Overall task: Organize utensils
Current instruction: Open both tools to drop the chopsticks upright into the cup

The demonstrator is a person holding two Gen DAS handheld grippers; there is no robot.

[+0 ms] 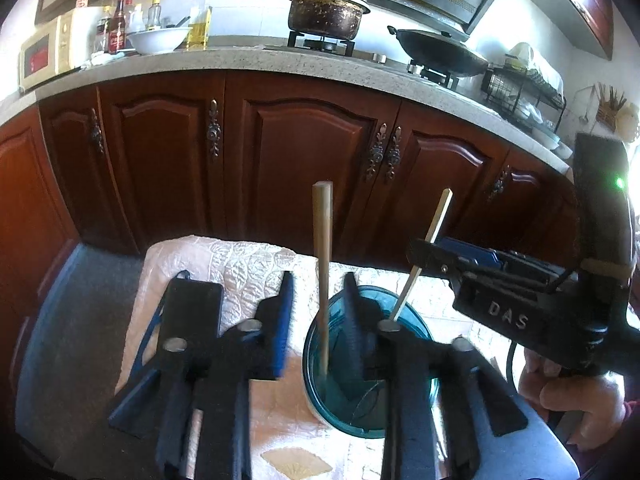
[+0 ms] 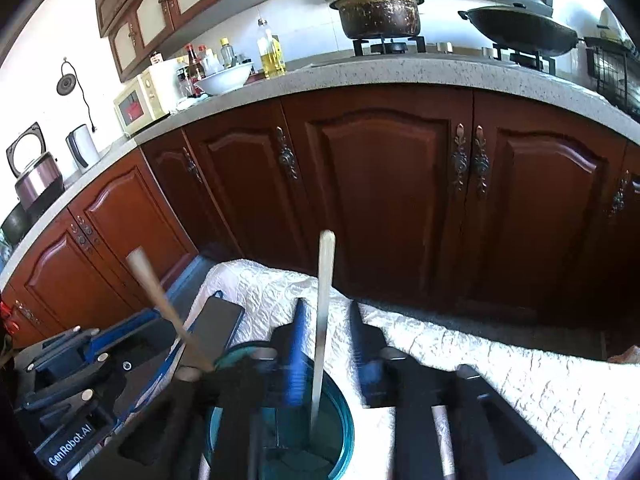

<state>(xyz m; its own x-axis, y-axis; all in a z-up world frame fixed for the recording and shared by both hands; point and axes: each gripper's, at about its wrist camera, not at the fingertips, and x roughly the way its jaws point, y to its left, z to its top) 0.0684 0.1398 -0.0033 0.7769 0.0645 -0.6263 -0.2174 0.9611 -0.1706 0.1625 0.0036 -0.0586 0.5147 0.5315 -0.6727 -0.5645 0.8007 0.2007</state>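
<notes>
The blue glass cup (image 1: 368, 364) on the white cloth (image 1: 240, 268) holds two upright wooden sticks: the thick one (image 1: 323, 264) and the thin one (image 1: 420, 258). Left gripper (image 1: 318, 320): jaws spread, released, either side of the thick stick. Right gripper (image 2: 328, 356): jaws parted around the thin stick, not touching it.

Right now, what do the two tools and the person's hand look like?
Both tools are black plastic with blue finger pads. The right tool bears raised letters "DAS" and a green light; the left tool has a white "GenRobot.AI" label. The bare right hand shows.
</notes>
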